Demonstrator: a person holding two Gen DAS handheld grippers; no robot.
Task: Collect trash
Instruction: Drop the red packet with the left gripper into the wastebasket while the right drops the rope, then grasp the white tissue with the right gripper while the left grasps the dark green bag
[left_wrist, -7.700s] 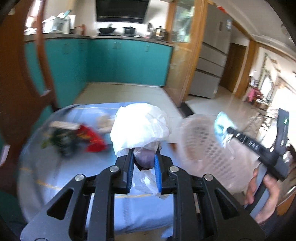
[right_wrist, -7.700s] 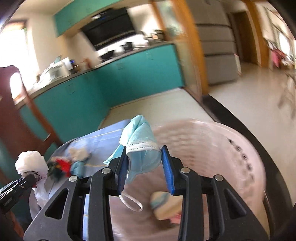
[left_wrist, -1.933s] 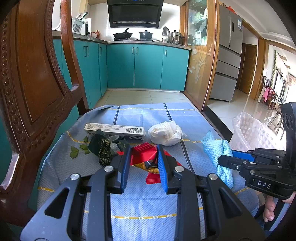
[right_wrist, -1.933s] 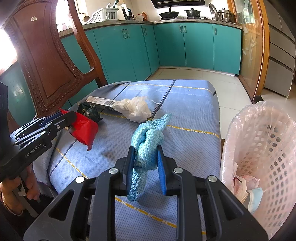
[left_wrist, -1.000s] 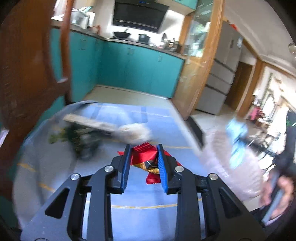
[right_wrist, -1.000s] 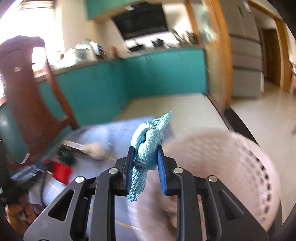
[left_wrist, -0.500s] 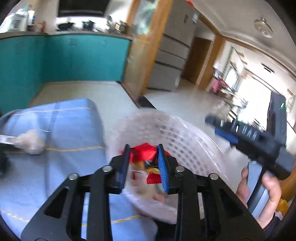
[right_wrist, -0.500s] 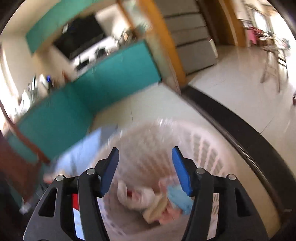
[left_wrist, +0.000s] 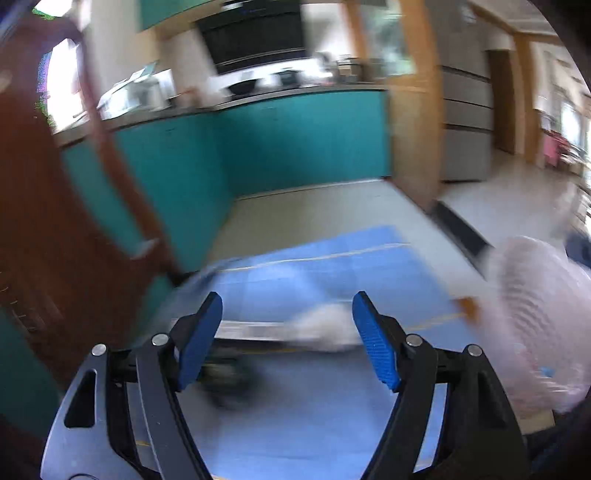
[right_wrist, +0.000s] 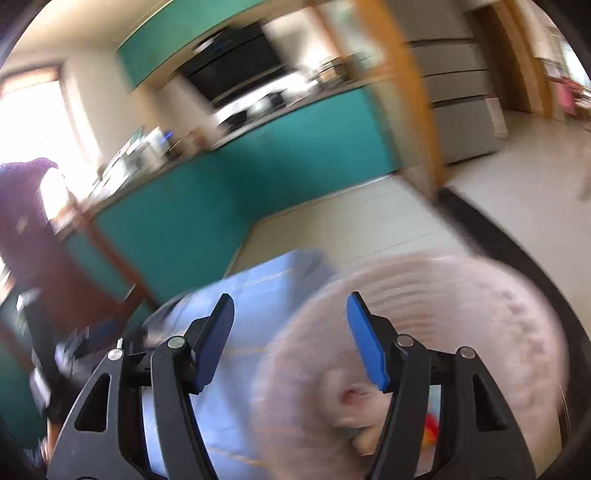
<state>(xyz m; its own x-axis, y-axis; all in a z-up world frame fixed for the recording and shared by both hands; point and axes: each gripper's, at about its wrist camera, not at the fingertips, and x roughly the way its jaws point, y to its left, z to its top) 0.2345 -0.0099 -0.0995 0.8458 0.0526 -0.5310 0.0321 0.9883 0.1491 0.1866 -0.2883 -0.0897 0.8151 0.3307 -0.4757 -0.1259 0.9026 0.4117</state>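
Observation:
Both views are blurred by motion. My left gripper (left_wrist: 286, 341) is open and empty above the blue tablecloth (left_wrist: 332, 266). Ahead of it lie a crumpled white wad (left_wrist: 325, 326), a long white box (left_wrist: 251, 330) and a dark wrapper (left_wrist: 225, 373). The pink mesh basket (left_wrist: 535, 314) stands off the table's right edge. My right gripper (right_wrist: 290, 341) is open and empty above the basket (right_wrist: 461, 314), which holds pale trash (right_wrist: 351, 398) and something red (right_wrist: 430, 424). The left gripper shows in the right wrist view (right_wrist: 62, 354) at the far left.
A dark wooden chair back (left_wrist: 55, 221) rises at the table's left. Teal kitchen cabinets (left_wrist: 295, 147) and a tiled floor (left_wrist: 332, 203) lie beyond the table. A wooden door frame (left_wrist: 413, 110) and a fridge (left_wrist: 469, 129) stand to the right.
My left gripper has opened, no longer holds the red wrapper, and has swung from the basket back over the table. My right gripper stays open and has tilted up over the basket.

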